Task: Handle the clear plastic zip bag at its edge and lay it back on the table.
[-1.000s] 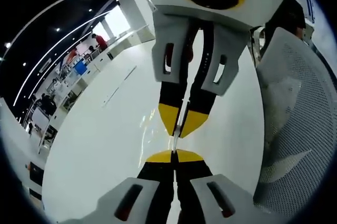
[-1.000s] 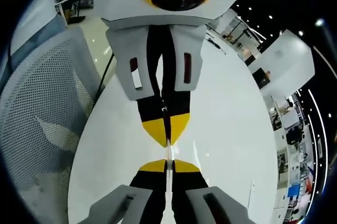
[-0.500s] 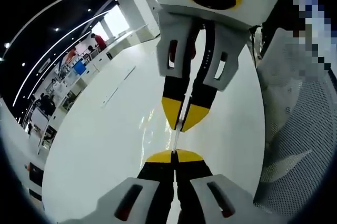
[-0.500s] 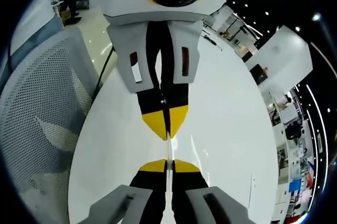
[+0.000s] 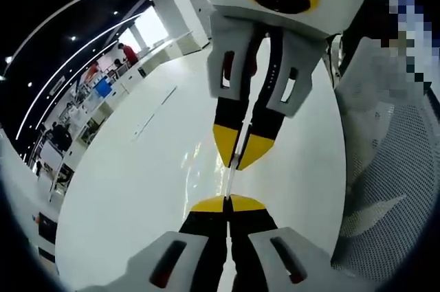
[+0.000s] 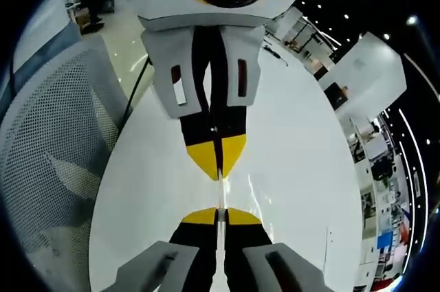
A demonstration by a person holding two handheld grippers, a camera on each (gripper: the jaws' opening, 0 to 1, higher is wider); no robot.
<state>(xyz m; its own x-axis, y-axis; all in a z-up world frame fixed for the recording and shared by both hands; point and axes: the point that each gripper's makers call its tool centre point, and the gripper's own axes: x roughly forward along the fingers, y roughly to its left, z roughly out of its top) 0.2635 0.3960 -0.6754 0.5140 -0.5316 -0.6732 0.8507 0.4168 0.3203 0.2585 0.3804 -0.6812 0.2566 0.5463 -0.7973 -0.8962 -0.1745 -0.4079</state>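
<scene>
Clear plastic, barely visible: the zip bag [image 5: 230,181] shows as a thin bright edge stretched taut between the two grippers, above the white table [image 5: 137,189]. Its long axis runs tip to tip, straight along both cameras' lines of sight.

Left gripper [image 5: 227,203]: jaws closed, pinching one end of that edge. Right gripper [image 5: 238,158] faces it head-on in the left gripper view, near, jaws likewise clamped on the opposite end. Same picture mirrored in the right gripper view: right gripper [image 6: 220,215] pinched on the bag strip [image 6: 220,192], left gripper [image 6: 218,165] opposing it.

Neither gripper is nearer the bag; both grip it at its ends, so the lay-down probably needs both lowered together.

Tabletop under the bag is bare and glossy, with open room toward the far end. One long table edge lies near a white mesh chair [image 5: 392,168]; judged clearance on that side is tighter. Office background [image 5: 89,86] well apart.
</scene>
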